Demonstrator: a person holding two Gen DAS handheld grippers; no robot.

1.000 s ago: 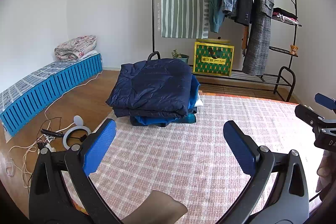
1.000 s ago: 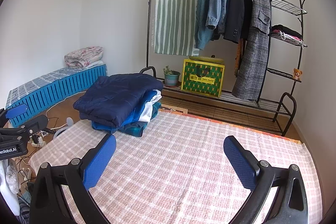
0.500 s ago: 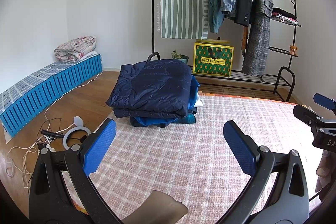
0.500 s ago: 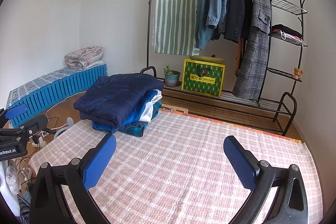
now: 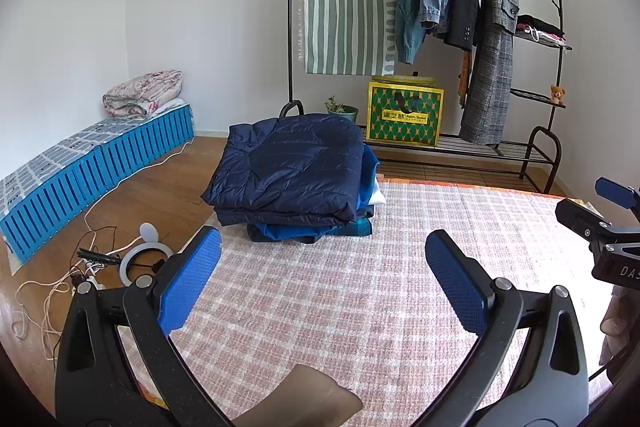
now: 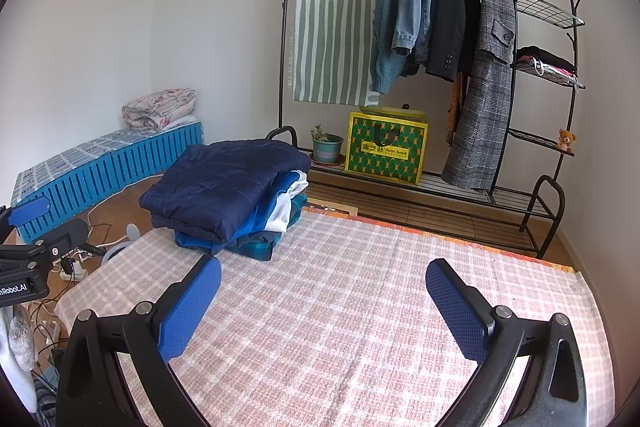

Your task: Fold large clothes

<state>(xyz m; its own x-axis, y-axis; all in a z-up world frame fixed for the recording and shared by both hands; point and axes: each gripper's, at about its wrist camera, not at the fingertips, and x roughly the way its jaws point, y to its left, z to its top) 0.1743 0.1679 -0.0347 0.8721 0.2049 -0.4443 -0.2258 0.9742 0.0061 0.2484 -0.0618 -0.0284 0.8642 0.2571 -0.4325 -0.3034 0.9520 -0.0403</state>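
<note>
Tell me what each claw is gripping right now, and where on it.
Nothing. The left claw and right claw are both open and empty above the pink checked woven mat; the folded navy quilted jacket tops its pile untouched.

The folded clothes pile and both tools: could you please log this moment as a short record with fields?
left tool: open, holding nothing
right tool: open, holding nothing
clothes pile: folded, stacked at the far left corner of the checked mat
top of pile: dark blue padded jacket
clothes rack: coats hanging behind the mat

navy jacket [image 5: 288, 167], pink checked blanket [image 5: 360, 291]
</note>
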